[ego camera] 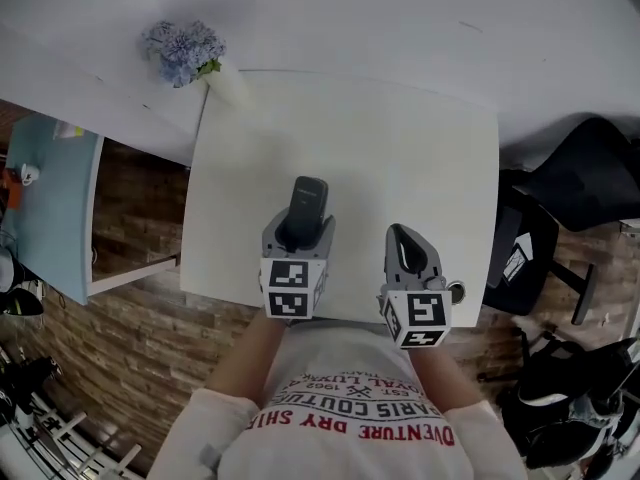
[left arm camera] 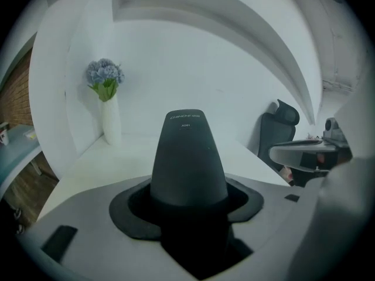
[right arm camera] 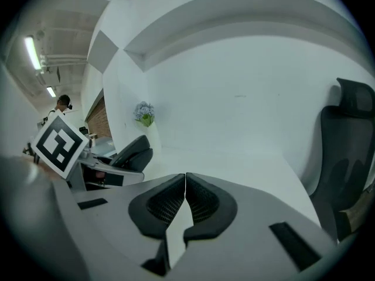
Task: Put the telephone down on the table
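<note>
A dark grey cordless telephone point(ego camera: 305, 206) sticks forward out of my left gripper point(ego camera: 297, 236), which is shut on its lower end over the white table point(ego camera: 400, 138). In the left gripper view the telephone point(left arm camera: 188, 157) fills the space between the black pads and points toward the far wall. My right gripper point(ego camera: 405, 243) hovers over the table's near edge, to the right of the left one. Its pads point(right arm camera: 202, 201) meet at the tips with nothing between them. Whether the telephone touches the tabletop I cannot tell.
A white vase of blue flowers point(ego camera: 185, 53) stands at the table's far left corner. A black office chair point(ego camera: 570, 183) is right of the table, a light blue side table point(ego camera: 50, 203) to the left. Brick-patterned floor lies around.
</note>
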`<state>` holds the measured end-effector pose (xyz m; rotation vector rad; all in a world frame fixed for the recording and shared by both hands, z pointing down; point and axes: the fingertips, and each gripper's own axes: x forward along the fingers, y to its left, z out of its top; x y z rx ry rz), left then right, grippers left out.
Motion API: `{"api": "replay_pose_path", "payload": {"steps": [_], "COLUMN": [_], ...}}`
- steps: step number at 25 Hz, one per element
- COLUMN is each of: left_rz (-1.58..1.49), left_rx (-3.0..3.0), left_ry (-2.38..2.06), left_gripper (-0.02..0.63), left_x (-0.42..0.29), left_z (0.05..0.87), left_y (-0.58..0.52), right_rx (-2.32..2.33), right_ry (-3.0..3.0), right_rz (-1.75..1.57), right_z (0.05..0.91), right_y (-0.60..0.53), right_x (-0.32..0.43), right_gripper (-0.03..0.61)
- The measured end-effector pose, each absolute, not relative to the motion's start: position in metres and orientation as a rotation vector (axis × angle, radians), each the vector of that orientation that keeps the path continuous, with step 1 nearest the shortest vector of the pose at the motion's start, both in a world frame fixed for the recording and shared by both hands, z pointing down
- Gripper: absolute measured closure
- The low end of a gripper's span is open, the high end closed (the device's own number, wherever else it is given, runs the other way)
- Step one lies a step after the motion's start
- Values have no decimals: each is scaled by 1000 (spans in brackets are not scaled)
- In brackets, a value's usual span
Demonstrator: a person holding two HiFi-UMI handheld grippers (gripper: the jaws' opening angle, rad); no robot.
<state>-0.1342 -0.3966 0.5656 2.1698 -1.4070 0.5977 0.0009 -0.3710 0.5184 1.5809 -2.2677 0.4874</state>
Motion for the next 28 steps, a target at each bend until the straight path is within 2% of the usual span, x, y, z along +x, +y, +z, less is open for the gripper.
{"api": "replay_pose_path", "payload": {"steps": [14, 28], "left_rz": [859, 1024], "left_rx": [1952, 1821], "left_ry": [-1285, -1223], "left_gripper": [324, 324], "left_x": [-114, -111], "left_z": [663, 694], "left_y": [-424, -422], "right_rx": [1456, 1429], "right_ry": [-2253, -2236], "right_rz": [667, 718], "right_z": [567, 582], "right_y": [-394, -401], "right_x": [2, 2], "right_gripper": [552, 552]}}
